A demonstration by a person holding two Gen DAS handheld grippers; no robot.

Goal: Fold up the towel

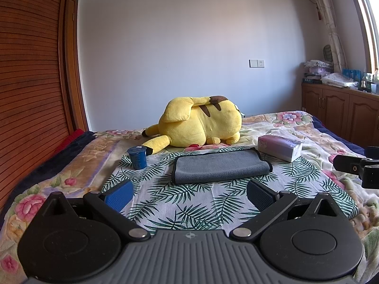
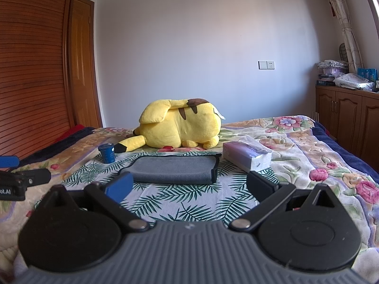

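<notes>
A grey towel (image 1: 220, 165) with a black hem lies folded on a palm-leaf cloth (image 1: 189, 203) on the bed. It also shows in the right wrist view (image 2: 173, 169). My left gripper (image 1: 189, 193) is open and empty, held just short of the towel's near edge. My right gripper (image 2: 189, 184) is open and empty, also just short of the towel. The right gripper's body shows at the right edge of the left wrist view (image 1: 360, 165). The left gripper's body shows at the left edge of the right wrist view (image 2: 21, 177).
A yellow plush toy (image 1: 201, 124) lies behind the towel. A blue cup (image 1: 137, 157) stands left of the towel, a tissue box (image 1: 279, 146) right of it. A floral blanket (image 1: 308, 127) covers the bed. A wooden wardrobe (image 1: 30, 82) is left, cabinets (image 1: 341, 111) right.
</notes>
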